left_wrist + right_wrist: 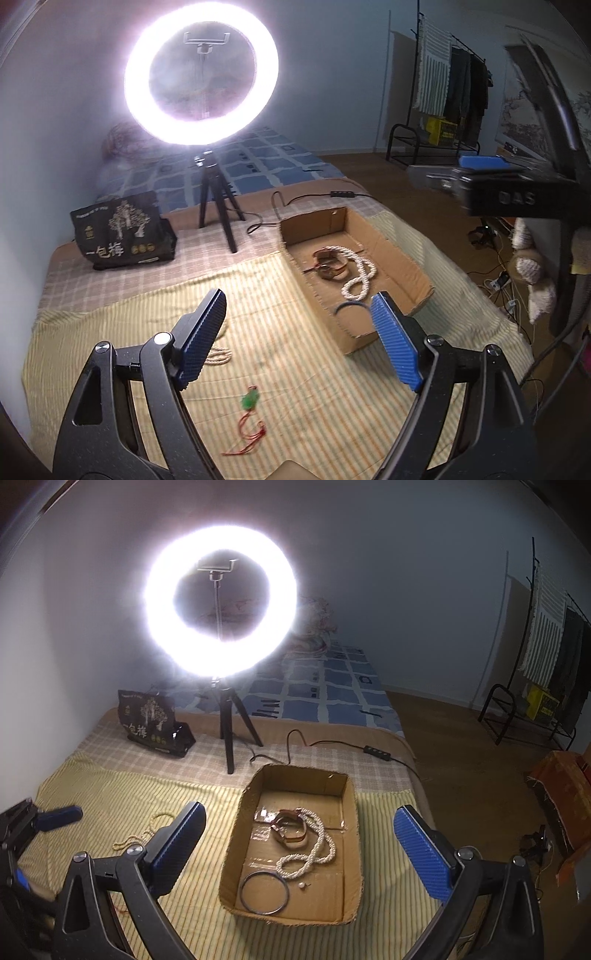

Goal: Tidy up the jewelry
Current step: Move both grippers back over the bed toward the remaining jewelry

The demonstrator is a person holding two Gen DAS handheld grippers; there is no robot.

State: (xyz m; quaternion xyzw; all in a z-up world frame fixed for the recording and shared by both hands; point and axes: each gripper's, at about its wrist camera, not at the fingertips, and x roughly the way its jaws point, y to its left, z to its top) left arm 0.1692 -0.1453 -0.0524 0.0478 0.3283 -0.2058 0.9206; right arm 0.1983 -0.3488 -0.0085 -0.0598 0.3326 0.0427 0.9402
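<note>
Two grippers hang over a bed (258, 295) covered with a yellow striped cloth, both tilted downward and both with jaws spread wide and nothing between them. Beyond the left gripper (299, 328), a lit ring light (201, 75) on a black tripod stands well past its jaws, with a black printed bag (122, 230) off to the left jaw's side. A cardboard box (406, 273) lies ahead of the right jaw of the left gripper; inside it sit a white bead rope necklace (360, 275), a brown bangle (330, 267) touching it, and a dark thin ring (351, 306) nearest the jaw tip. A pale bead strand (218, 356) lies on the cloth, partly hidden behind the left jaw, and a green pendant on a red cord (251, 400) lies between and below the jaws.

From the right gripper (299, 845), the box (251, 797) sits squarely between the jaws, its contents fully shown, plus a tiny pearl-like piece (303, 885) beside the ring. Only this view shows that piece; the pendant shows only in the left view.
</note>
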